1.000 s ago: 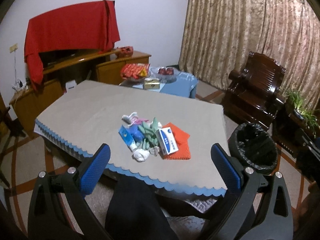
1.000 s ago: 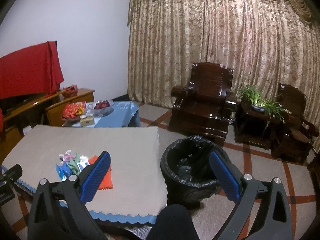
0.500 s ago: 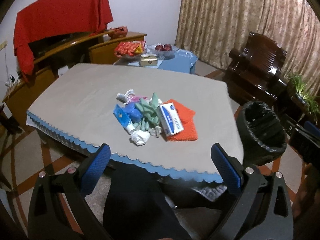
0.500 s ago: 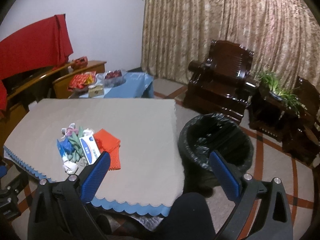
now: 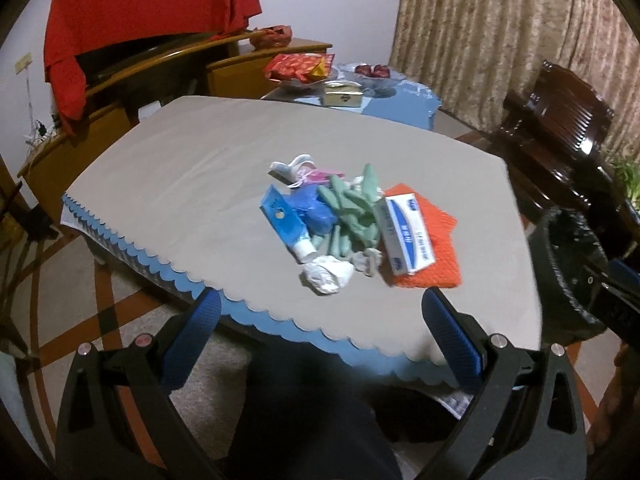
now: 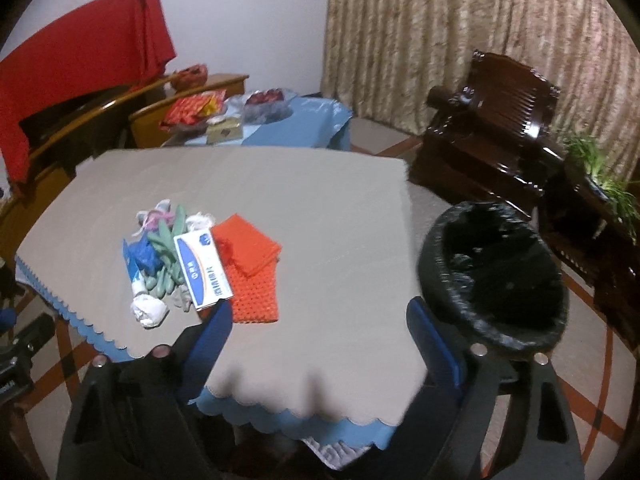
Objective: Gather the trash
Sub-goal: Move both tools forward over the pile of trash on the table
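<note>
step: i am reaching for the trash, nothing picked up yet.
trash pile point(image 5: 344, 224): on the table point(image 5: 192, 184), near its front edge.
bin point(image 6: 496, 276): on the floor by the table's right edge.
left gripper point(image 5: 320, 320): spread wide, nothing in it.
right gripper point(image 6: 320, 324): closing a bit, nothing between.
next: i think i go lower and pinch the white paper ball point(image 5: 326, 274).
</note>
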`<state>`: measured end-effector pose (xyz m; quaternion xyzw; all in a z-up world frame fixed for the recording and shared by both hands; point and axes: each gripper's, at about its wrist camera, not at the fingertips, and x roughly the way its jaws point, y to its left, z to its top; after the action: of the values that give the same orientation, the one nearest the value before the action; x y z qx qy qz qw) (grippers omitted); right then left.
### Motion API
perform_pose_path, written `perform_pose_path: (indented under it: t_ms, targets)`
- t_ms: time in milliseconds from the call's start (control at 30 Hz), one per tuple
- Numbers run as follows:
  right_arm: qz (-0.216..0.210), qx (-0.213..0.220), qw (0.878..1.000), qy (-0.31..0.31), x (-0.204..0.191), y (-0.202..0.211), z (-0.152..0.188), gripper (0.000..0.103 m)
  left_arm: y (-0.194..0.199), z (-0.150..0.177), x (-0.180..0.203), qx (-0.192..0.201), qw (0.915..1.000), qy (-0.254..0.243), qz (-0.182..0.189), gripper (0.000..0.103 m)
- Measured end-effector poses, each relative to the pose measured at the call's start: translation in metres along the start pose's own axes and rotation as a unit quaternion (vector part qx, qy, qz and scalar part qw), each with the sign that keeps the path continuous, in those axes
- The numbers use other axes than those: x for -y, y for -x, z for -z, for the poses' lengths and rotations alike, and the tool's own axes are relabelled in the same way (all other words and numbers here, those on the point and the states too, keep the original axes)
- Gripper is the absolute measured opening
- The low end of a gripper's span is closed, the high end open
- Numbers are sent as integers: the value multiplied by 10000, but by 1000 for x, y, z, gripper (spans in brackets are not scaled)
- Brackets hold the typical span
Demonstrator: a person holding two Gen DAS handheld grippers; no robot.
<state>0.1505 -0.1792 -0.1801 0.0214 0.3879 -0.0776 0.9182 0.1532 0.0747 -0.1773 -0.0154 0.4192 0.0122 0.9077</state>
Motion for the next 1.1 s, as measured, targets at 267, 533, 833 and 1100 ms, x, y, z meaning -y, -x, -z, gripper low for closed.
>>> perform_pose_path:
  t_ms: [267, 533, 833, 1100]
  targets:
    - [-544, -278, 9978, 276, -37, -55, 3, 75, -52, 1, -9, -189, 9998, 6, 3, 98]
    - [-1073, -549, 9913, 525, -74, -109, 6, 74, -106, 3, -23, -502, 9987, -20, -91, 98]
    - [-1188, -752, 9877, 683, -100, -156, 7, 74, -146, 4, -31, -669, 9977, -35, -37, 98]
    - [-1291, -880, 9844, 803, -111, -181, 11, 77, -172, 4, -26, -837, 9964, -62, 127, 98]
